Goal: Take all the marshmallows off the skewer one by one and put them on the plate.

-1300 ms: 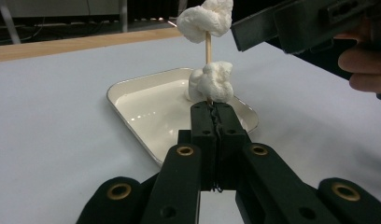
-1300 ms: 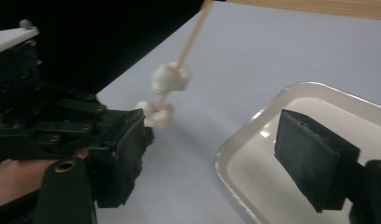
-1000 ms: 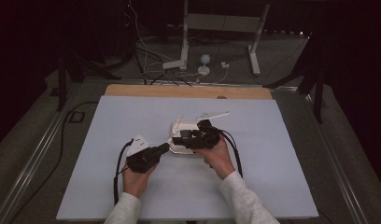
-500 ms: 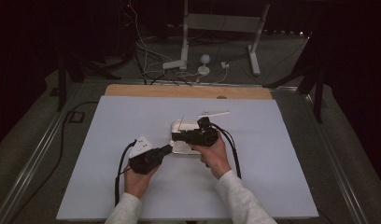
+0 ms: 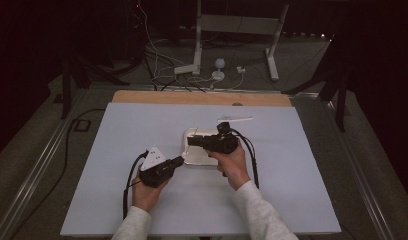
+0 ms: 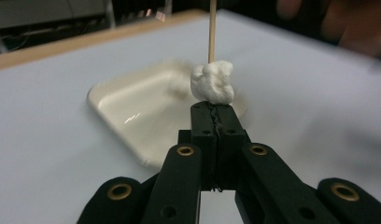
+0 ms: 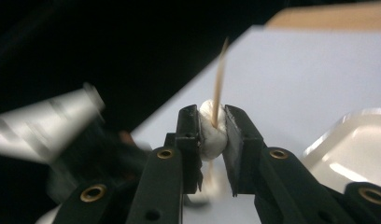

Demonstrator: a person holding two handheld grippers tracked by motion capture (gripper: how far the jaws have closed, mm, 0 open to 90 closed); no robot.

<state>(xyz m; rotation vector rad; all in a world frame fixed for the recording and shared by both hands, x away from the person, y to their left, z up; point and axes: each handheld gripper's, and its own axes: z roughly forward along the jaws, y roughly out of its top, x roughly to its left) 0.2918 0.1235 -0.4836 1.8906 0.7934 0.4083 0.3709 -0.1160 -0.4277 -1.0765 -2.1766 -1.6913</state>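
Note:
My left gripper [image 5: 181, 160] [image 6: 212, 106] is shut on the lower end of a thin wooden skewer [image 6: 211, 28], which stands upright. A white marshmallow [image 6: 213, 81] sits on the skewer just above the jaw tips. My right gripper [image 5: 190, 141] [image 7: 212, 126] points left and is shut on a second white marshmallow [image 7: 208, 137], with the skewer [image 7: 220, 74] running up past it to a pointed tip. A shallow white tray [image 5: 199, 156] [image 6: 132, 107] [image 7: 352, 154] lies on the table just behind both grippers.
The table has a pale blue-grey top [image 5: 142, 125] with a wooden strip [image 5: 202, 97] along its far edge. A small white flat piece [image 5: 234, 120] lies beyond the tray. Cables and a stand's feet [image 5: 217, 65] sit on the floor behind.
The right gripper has shifted slightly up and left over the tray. The left gripper has edged a little towards it. Both stay shut.

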